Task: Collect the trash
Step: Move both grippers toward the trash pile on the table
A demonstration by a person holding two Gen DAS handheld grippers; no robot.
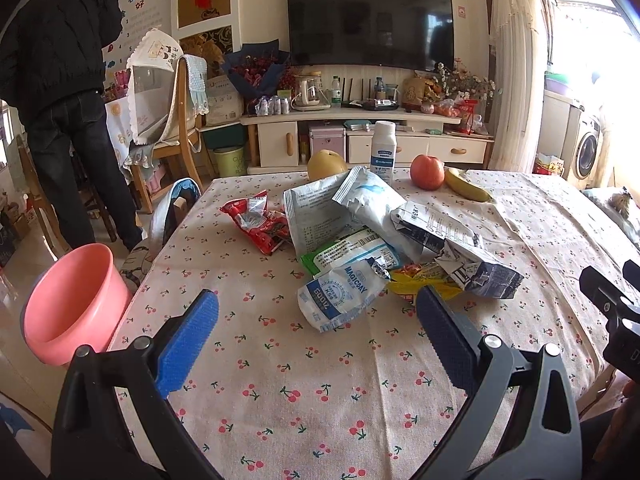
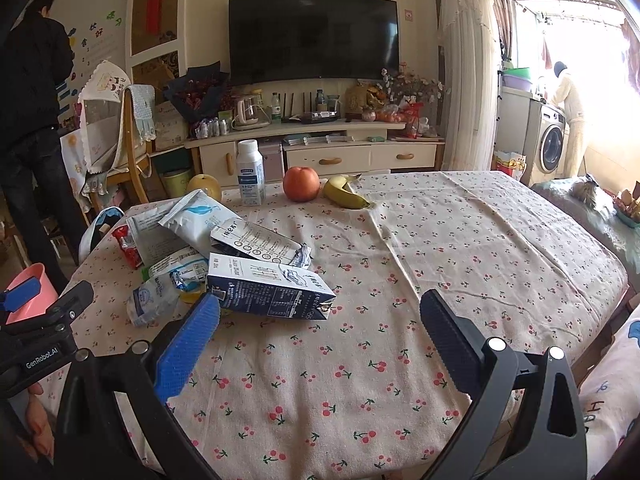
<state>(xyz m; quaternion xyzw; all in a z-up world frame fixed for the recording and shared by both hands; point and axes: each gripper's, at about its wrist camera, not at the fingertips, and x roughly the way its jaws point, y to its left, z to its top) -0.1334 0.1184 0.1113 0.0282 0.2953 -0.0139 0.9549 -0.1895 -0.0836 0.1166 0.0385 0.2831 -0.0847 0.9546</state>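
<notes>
My left gripper (image 1: 318, 320) gapes wide and empty; the white pouch (image 1: 340, 292) lies just ahead between its fingers, long axis slanting far-right. My right gripper (image 2: 320, 320), equally wide and empty, sits right of the wrappers; the pink bin (image 1: 72, 304) waits left.

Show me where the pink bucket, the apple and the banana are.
pink bucket (image 1: 72, 300): left wrist view, inner wall.
apple (image 2: 301, 184): right wrist view, middle of its front.
banana (image 2: 344, 194): right wrist view, middle of its curve.
</notes>
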